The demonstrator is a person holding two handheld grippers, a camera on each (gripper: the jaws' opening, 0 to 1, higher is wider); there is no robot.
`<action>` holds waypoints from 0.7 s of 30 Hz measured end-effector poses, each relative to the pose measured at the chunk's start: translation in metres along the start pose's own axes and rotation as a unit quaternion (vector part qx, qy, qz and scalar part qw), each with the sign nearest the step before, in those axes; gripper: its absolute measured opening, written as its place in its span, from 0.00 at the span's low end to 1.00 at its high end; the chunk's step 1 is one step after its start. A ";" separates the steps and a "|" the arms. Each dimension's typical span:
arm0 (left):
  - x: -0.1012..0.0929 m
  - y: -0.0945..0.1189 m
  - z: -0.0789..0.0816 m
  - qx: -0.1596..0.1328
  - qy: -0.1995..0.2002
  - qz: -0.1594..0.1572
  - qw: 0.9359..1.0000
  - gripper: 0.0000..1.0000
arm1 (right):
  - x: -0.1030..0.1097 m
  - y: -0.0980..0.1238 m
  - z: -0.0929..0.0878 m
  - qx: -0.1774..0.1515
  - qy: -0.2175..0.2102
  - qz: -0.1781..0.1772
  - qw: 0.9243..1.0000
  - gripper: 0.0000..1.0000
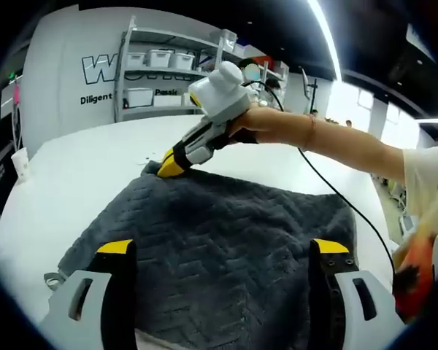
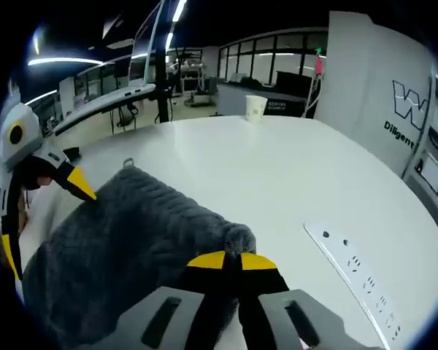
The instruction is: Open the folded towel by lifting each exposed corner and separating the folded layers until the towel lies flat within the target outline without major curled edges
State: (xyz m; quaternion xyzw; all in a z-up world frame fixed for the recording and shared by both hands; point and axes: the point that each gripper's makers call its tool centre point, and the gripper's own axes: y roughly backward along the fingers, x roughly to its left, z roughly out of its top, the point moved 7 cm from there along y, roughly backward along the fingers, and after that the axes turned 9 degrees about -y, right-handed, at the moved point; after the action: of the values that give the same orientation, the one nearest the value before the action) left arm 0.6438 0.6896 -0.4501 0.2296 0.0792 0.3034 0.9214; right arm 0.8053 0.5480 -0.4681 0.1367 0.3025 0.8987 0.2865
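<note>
A dark grey ribbed towel (image 1: 226, 233) lies folded on the white table (image 1: 80, 175). In the left gripper view my left gripper (image 1: 220, 251) is open, its yellow-tipped jaws standing wide apart over the towel's near edge. A person's hand brings the right gripper (image 1: 169, 165) in from the right, pinching the towel's far corner. In the right gripper view my right gripper (image 2: 232, 260) is shut on that corner of the towel (image 2: 131, 240), which bunches up just above the tips. The left gripper (image 2: 44, 219) appears at the left edge, spread across the towel's opposite side.
A white power strip (image 2: 354, 273) lies on the table (image 2: 241, 160) right of the towel, with a paper cup (image 2: 255, 107) at the far edge. Shelves with white bins (image 1: 160, 65) stand behind the table. A black cable (image 1: 343, 200) trails from the right gripper across the towel's side.
</note>
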 end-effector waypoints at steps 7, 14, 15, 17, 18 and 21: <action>0.006 0.000 -0.001 0.003 0.000 0.003 1.000 0.95 | -0.001 0.004 -0.002 -0.017 -0.008 0.009 1.000 0.00; 0.007 -0.003 -0.004 0.011 -0.001 0.000 1.000 0.94 | -0.001 0.011 0.007 -0.028 0.001 0.010 1.000 0.00; 0.007 -0.003 -0.004 0.012 -0.002 0.000 1.000 0.94 | 0.000 0.011 0.008 -0.029 0.001 0.010 1.000 0.00; 0.005 -0.003 -0.003 0.011 -0.006 -0.001 1.000 0.94 | -0.002 0.015 0.014 -0.035 0.002 0.010 0.999 0.00; 0.004 -0.003 -0.003 0.011 -0.008 -0.001 1.000 0.94 | -0.004 0.017 0.017 -0.037 0.002 0.011 0.999 0.00; 0.004 -0.004 -0.002 0.010 -0.008 -0.005 1.000 0.94 | -0.003 0.024 0.019 -0.046 0.006 0.010 0.999 0.00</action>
State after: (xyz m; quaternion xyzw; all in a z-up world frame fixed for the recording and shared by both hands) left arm 0.6483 0.6904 -0.4538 0.2407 0.0757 0.2960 0.9212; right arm 0.8045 0.5392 -0.4385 0.1213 0.2614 0.9153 0.2814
